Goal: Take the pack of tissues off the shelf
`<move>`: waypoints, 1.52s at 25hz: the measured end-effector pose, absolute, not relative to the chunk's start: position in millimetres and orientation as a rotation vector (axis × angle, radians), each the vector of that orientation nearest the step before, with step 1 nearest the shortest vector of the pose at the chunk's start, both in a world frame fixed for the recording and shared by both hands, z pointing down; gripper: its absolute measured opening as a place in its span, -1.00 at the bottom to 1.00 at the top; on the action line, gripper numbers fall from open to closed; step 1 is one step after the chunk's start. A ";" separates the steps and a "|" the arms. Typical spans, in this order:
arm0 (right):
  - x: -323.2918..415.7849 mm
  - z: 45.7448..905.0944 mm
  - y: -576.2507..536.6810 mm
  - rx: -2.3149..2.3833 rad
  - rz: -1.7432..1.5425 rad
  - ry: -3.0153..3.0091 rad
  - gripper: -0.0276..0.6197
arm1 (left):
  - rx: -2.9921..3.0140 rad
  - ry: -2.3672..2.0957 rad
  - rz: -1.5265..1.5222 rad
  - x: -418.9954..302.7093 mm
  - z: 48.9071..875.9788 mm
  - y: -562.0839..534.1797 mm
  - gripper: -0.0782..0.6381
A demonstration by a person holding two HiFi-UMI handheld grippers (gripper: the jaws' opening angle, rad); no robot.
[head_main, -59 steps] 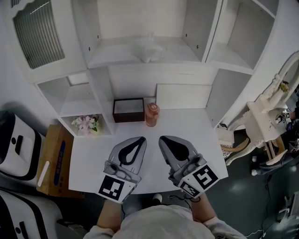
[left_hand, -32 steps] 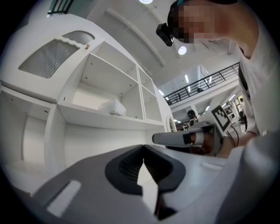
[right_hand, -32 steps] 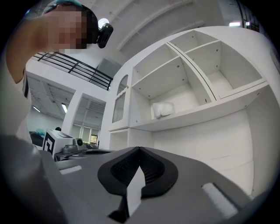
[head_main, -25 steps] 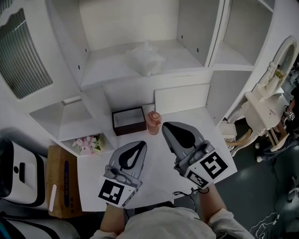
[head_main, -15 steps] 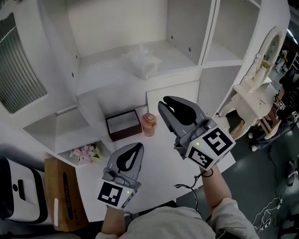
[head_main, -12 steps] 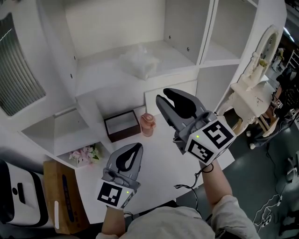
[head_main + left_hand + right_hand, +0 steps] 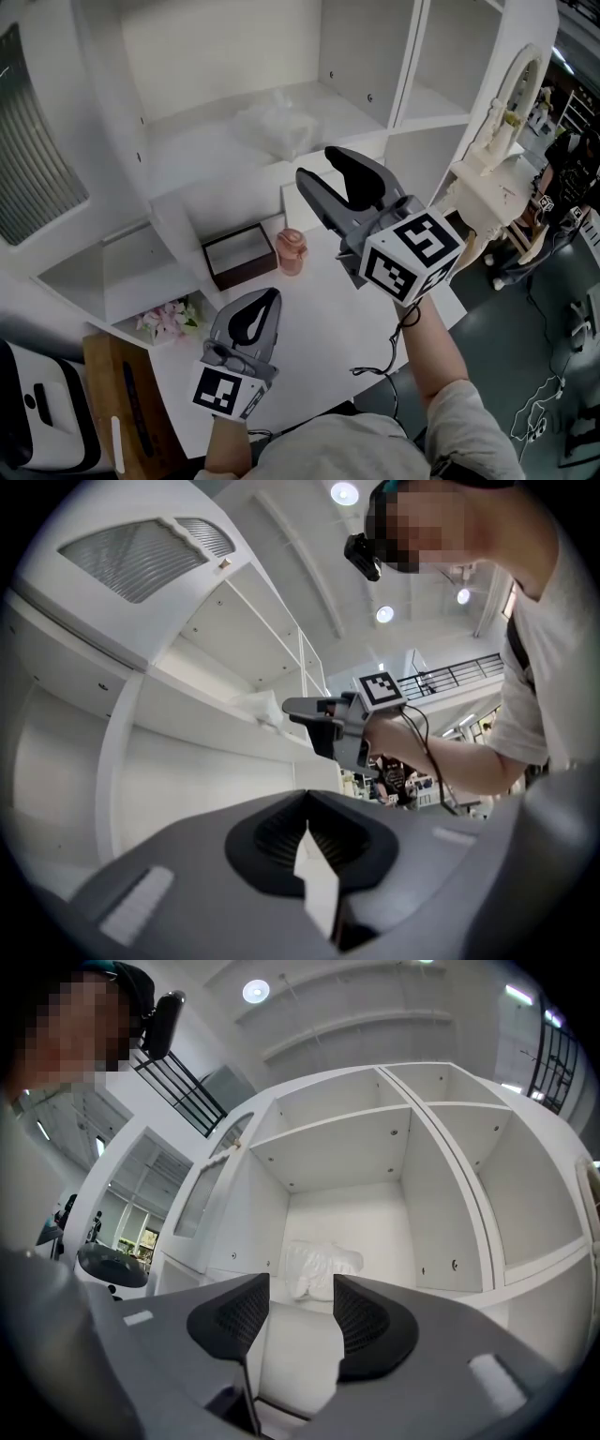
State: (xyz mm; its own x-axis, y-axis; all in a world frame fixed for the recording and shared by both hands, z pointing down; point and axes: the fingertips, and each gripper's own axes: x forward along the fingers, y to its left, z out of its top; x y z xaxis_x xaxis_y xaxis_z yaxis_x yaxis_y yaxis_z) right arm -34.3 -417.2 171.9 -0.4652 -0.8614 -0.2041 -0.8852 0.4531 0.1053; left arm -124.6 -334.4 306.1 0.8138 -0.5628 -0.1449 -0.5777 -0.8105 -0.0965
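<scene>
The pack of tissues (image 7: 272, 127), white and crinkly in clear wrap, lies on the upper shelf (image 7: 197, 155) of the white unit. My right gripper (image 7: 319, 169) is raised in front of that shelf, a short way below and to the right of the pack. Its jaws are opening with nothing between them. The right gripper view looks straight into the compartment, with the pack (image 7: 319, 1267) showing beyond the gap of the gripper (image 7: 300, 1288). My left gripper (image 7: 270, 298) hangs low over the desk, shut and empty. Its own view shows the shut tips (image 7: 307, 794).
On the white desk (image 7: 319, 319) a dark brown open box (image 7: 239, 255) and a pink jar (image 7: 292, 251) stand against the unit. Pink flowers (image 7: 167, 321) sit in a low left cubby. A white ornate stand (image 7: 497, 178) is at the right, a cardboard box (image 7: 112, 403) at the lower left.
My right gripper has risen from the desk up toward the shelf and its jaws have parted. The left gripper has stayed low and shut.
</scene>
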 end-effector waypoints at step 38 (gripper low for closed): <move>-21.9 162.8 -425.6 -1.580 0.260 2.430 -0.69 | -2.842 0.966 0.148 -144.9 309.2 -347.0 -0.78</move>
State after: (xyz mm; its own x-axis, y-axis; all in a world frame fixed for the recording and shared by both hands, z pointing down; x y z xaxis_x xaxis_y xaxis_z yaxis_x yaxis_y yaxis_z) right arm -21.9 -425.6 162.8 -0.3915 -0.8742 -0.2872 -0.9152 0.4024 0.0227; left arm -144.9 -347.0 309.2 0.7896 -0.5983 -0.1364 -0.6117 -0.7852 -0.0968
